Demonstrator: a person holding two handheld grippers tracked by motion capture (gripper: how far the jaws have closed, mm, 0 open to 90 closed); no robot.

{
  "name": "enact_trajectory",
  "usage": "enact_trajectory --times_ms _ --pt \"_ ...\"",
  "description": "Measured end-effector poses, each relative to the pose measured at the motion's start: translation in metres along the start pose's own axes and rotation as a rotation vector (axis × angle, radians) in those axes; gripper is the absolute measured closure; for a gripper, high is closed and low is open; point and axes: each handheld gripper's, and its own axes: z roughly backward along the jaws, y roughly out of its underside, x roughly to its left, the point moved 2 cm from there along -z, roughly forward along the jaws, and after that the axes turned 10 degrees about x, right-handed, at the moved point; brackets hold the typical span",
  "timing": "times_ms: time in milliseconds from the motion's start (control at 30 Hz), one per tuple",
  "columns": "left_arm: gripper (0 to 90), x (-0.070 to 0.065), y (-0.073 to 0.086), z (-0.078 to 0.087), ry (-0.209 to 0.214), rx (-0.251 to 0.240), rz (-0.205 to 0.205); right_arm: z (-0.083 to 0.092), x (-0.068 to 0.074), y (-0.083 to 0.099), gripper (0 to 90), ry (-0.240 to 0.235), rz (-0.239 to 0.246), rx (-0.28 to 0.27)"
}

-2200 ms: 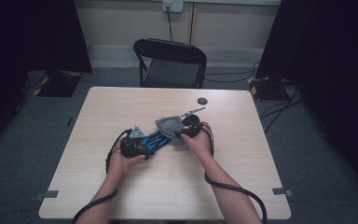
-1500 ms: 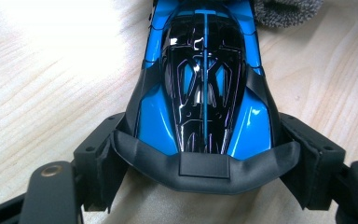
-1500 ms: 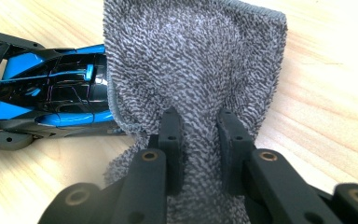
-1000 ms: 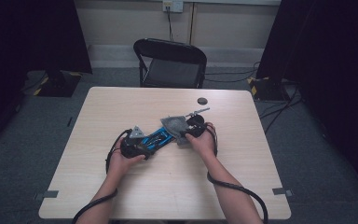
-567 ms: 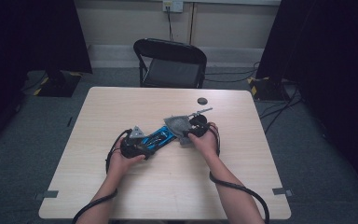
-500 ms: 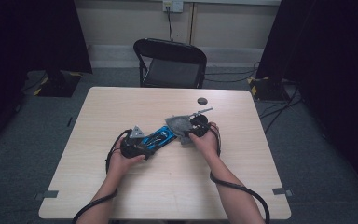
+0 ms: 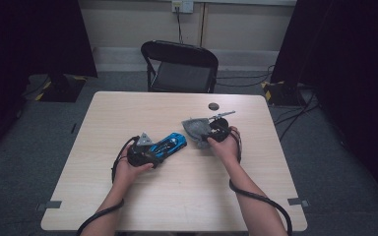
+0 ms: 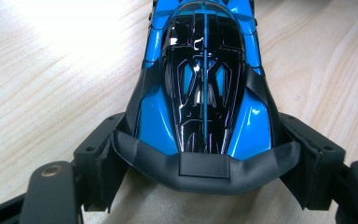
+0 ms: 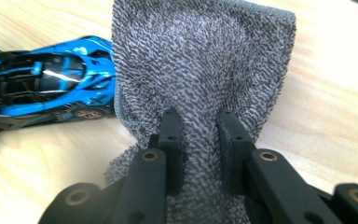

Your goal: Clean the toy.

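- A person seated at a pale wood-grain bench (image 7: 177, 196) works two hand-held grippers over a glossy blue and black toy sports car (image 7: 170, 144), which sits on the bench top left of centre in the high view.
- The left gripper (image 8: 205, 158) has its black fingers (image 8: 98, 161) set wide and clamped against the two flanks of the car's dark tail end (the left gripper view looks straight along the roof toward the nose).
- The right gripper (image 9: 199, 140) has its fingers (image 9: 171, 133) drawn narrow, pinching a fold of a grey terry-weave cloth (image 9: 205, 60) between them.
- In the right gripper view the cloth fans out ahead of the fingers, its near edge just beside the car (image 9: 46, 84), whose side and one bronze-coloured wheel face that camera.
- From the high view, the cloth (image 7: 195, 129) lies spread on the bench close to the car's nose, with the right gripper (image 7: 216, 132) at its right edge and the left gripper (image 7: 140, 152) at the car's tail.
- A small dark round disc (image 7: 213, 106) rests on the bench beyond the cloth, well apart from the car.
- A black folding chair (image 7: 179, 66) stands behind the bench's far edge on grey carpet.
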Motion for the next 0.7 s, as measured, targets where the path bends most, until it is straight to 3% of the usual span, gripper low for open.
enact_trajectory --times_ms 133,200,433,633,700 --pt "24.2 0.0 0.0 0.0 0.003 -0.001 0.004 0.009 0.008 -0.004 74.6 0.033 0.055 -0.005" --pt "24.3 0.0 0.0 0.0 0.003 0.0 0.003 0.014 0.016 -0.006 74.6 0.003 0.068 -0.019" --pt "24.3 0.0 0.0 0.0 0.003 0.0 0.004 0.018 0.037 -0.011 74.6 -0.037 0.126 -0.032" --pt "24.3 0.0 0.0 0.0 0.002 0.0 0.004 0.012 0.064 -0.012 74.5 -0.082 0.198 -0.031" --pt "24.3 0.0 0.0 0.0 0.003 0.0 0.004 0.008 0.071 -0.011 74.5 -0.105 0.201 -0.026"
